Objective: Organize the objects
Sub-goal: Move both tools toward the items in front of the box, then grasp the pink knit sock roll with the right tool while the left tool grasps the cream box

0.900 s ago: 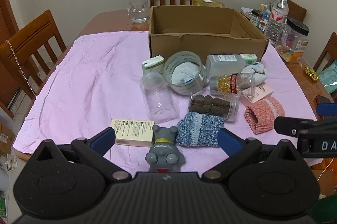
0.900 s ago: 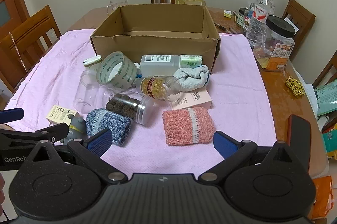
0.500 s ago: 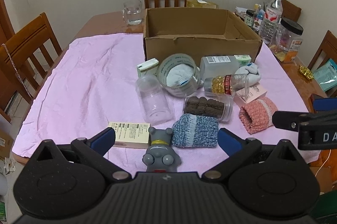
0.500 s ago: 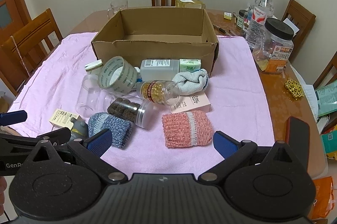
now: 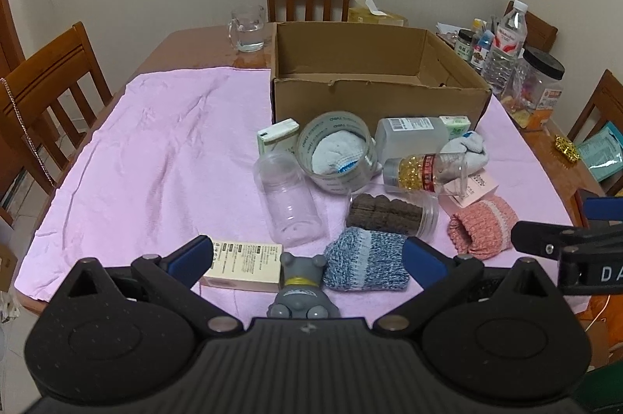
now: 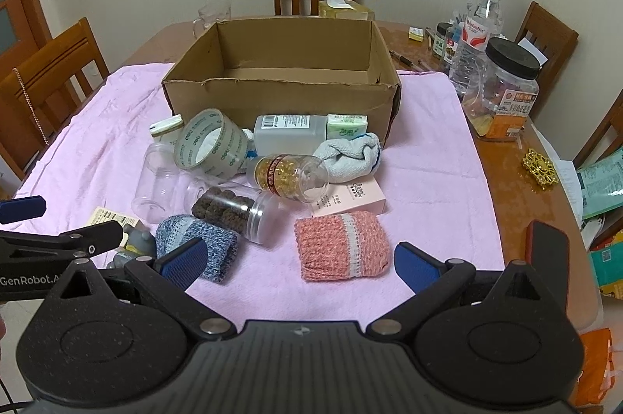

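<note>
Both grippers hang at the near edge of the table (image 5: 202, 40), fingers spread wide and holding nothing. The left gripper (image 5: 307, 256) sits over a grey rubbery toy figure (image 5: 301, 287) and a flat cream carton (image 5: 243, 264) at the cloth's near hem. The right gripper (image 6: 298, 260) faces a coral ribbed knit roll (image 6: 340, 246) that lies just ahead of it.

A pink cloth (image 5: 155, 149), soft and creased, covers most of the table; its whole left half is bare and offers the widest open lane. A strip of bare cloth also runs along the right, between the clutter and the polished wood edge.

The open cardboard box (image 6: 280, 91), matte brown with a ragged front lip, stands at the far centre, nothing visible inside. The items to sort crowd directly in front of it, many touching: a tape roll (image 6: 212, 143) standing on edge, a frosted rectangular bottle (image 6: 290, 134) lying flat, a small green pack (image 6: 346, 126), a pale blue rolled cloth (image 6: 350, 157), a clear capsule bottle (image 6: 290, 176) on its side, a jar of dark pellets (image 6: 233, 213) on its side, an empty clear jar (image 5: 288, 204), a pink carton (image 6: 350, 200), and a blue knit roll (image 5: 366, 258) at the near edge.
</note>
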A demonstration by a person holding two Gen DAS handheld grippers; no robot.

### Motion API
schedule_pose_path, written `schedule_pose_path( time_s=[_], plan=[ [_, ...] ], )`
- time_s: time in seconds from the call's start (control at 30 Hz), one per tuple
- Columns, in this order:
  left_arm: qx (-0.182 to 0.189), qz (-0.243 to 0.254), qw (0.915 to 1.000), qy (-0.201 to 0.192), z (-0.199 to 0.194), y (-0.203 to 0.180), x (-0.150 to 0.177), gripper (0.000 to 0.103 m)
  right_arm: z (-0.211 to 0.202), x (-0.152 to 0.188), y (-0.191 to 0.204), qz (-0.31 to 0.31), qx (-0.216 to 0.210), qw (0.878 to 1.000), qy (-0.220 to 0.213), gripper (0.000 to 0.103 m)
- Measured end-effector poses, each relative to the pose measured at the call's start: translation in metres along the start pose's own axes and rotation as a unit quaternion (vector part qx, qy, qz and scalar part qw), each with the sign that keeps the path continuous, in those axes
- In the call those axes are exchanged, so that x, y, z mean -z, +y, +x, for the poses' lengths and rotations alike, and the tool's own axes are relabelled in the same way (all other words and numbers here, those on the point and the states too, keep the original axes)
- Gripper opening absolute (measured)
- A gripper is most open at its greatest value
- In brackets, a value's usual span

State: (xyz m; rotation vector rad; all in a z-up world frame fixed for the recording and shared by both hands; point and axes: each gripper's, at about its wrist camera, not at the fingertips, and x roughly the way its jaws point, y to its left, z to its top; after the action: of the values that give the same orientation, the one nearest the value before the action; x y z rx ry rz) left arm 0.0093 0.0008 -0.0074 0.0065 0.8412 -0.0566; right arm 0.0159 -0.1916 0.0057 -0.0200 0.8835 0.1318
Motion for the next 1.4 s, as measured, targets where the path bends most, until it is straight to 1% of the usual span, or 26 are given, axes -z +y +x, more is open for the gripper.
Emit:
schedule_pose_path(
  time_s=[0.3,0.6,0.9,1.03,1.13,1.4],
  plan=[
    [0.012,0.015,0.9998,0.005,0.012,0.001,0.001,0.102,0.008,-0.001,0.004,-0.002,0.001,1.0,0.0,0.103],
    [0.009,0.028,0.9996,-0.001,0.029,0.008,0.01,0.102,0.026,0.009,0.006,-0.018,-0.011,1.0,-0.01,0.103],
    [0.008,0.047,0.9988,0.006,0.044,0.024,0.03,0.102,0.053,0.034,0.0,-0.037,-0.015,0.999,0.009,0.103],
    [0.008,0.059,0.9981,0.014,0.051,0.027,0.04,0.102,0.062,0.039,-0.005,-0.032,-0.007,0.999,0.02,0.103],
    [0.007,0.047,0.9987,0.021,0.054,0.035,0.044,0.102,0.066,0.04,-0.01,-0.019,-0.002,0.999,0.027,0.103],
    [-0.023,0.013,0.9994,0.022,0.057,0.073,0.043,0.102,0.069,0.038,-0.018,0.003,0.006,1.0,0.029,0.103]
  ],
)
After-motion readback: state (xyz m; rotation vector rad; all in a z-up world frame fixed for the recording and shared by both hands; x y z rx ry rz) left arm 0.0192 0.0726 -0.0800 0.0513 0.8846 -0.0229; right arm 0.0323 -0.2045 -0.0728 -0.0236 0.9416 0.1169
